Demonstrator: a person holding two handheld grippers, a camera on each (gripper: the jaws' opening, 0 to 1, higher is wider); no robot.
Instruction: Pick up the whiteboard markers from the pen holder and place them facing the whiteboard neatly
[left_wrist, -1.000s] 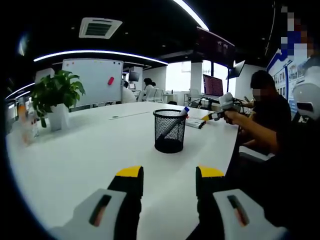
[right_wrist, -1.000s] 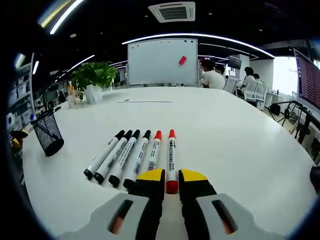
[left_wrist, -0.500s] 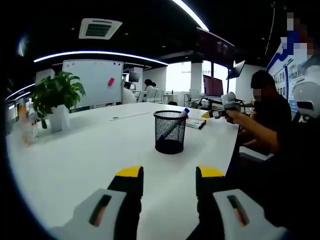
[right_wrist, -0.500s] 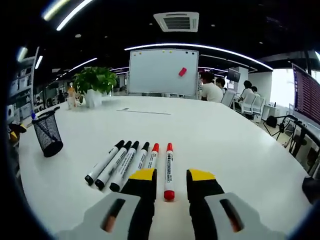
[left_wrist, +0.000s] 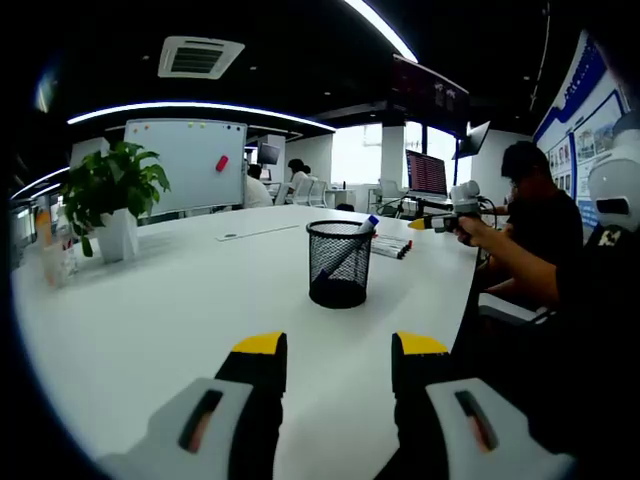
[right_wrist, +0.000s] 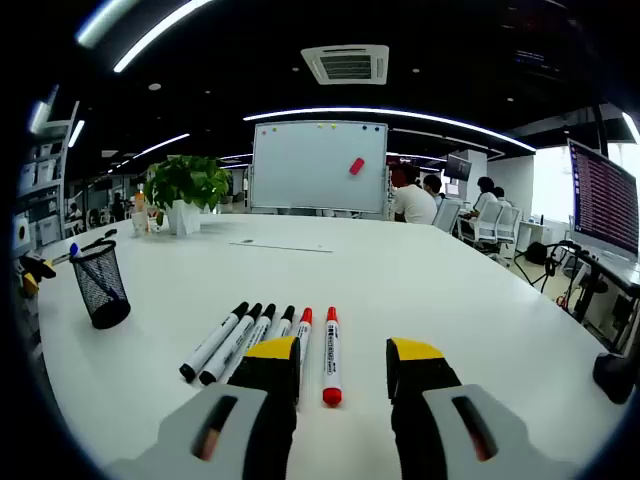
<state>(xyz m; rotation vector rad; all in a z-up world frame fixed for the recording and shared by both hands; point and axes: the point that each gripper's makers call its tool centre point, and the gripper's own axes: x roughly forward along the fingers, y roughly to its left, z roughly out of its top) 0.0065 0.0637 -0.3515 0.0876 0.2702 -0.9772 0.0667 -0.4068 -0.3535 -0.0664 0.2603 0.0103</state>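
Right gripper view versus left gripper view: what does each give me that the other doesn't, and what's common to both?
Right gripper view alone gives a clear look at the six markers laid in a row, four black-capped and two red-capped, caps toward the whiteboard, with the open right gripper just behind them. Left gripper view alone gives the open left gripper low over the table and a seated person at the right. Common to both: the mesh pen holder with a blue-capped marker left inside, the whiteboard, the potted plant and the white table.

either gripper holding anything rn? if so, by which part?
Nothing is held. The right gripper is open, with the red marker lying on the table between its jaws. The left gripper is open, short of the pen holder.
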